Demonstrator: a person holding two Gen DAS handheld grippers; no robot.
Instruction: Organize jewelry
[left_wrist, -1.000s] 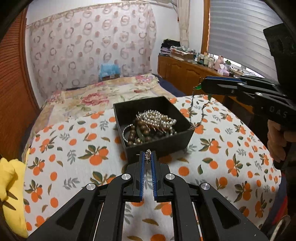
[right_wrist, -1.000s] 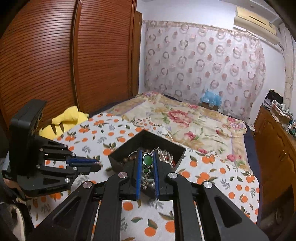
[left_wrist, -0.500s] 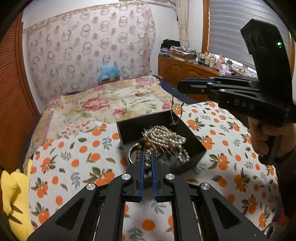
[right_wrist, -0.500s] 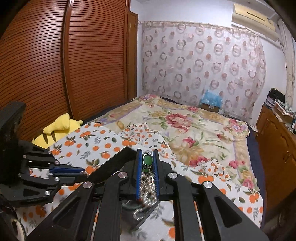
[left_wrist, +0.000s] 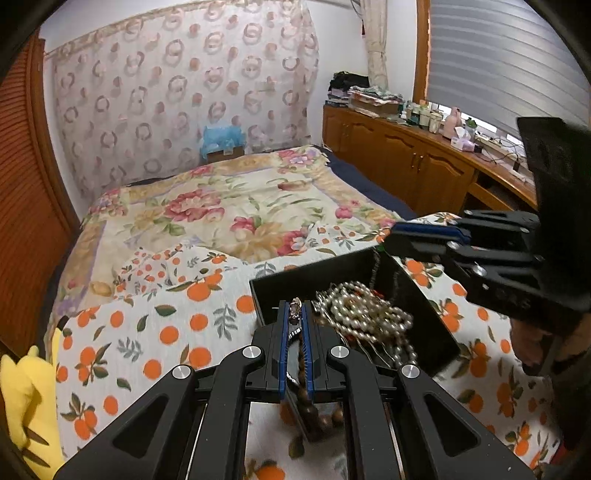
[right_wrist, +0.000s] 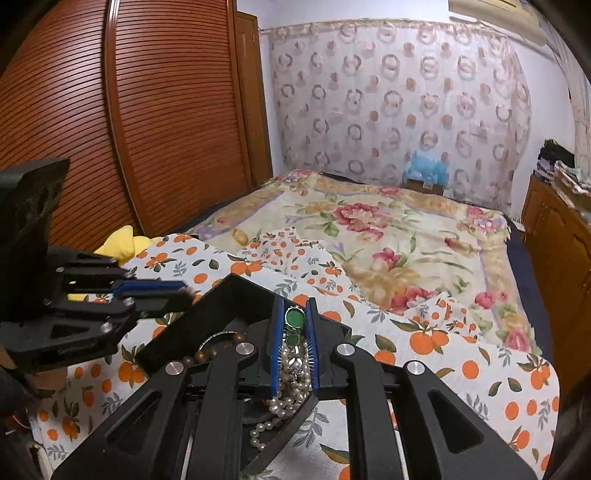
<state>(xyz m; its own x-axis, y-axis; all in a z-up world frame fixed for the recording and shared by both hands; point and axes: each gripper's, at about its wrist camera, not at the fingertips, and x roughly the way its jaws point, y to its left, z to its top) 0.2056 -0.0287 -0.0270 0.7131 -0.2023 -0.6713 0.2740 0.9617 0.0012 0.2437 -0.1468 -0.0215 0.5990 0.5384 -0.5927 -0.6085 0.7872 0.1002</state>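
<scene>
A black jewelry box (left_wrist: 436, 325) sits on the orange-print cloth (left_wrist: 155, 332) and holds pearl strands (left_wrist: 365, 314) and brown wooden beads (left_wrist: 314, 410). My left gripper (left_wrist: 294, 308) is shut on a small silver-and-pink ornament (left_wrist: 294, 307) above the box's near-left corner. My right gripper (right_wrist: 293, 319) is shut on a green-stone necklace (right_wrist: 294, 318) whose chain hangs down into the box (right_wrist: 236, 295). In the left wrist view the right gripper (left_wrist: 391, 236) reaches over the box's far right edge. In the right wrist view the left gripper (right_wrist: 181, 291) is at the left.
The cloth lies on a bed with a floral quilt (left_wrist: 229, 206). A yellow plush toy (left_wrist: 22, 398) lies at the left edge. A wooden wardrobe (right_wrist: 110, 110) stands left, and a wooden dresser (left_wrist: 424, 162) with clutter stands right.
Both grippers have moved forward and lower over the box. The right gripper's necklace now hangs into the box. Both stay shut on their pieces.
</scene>
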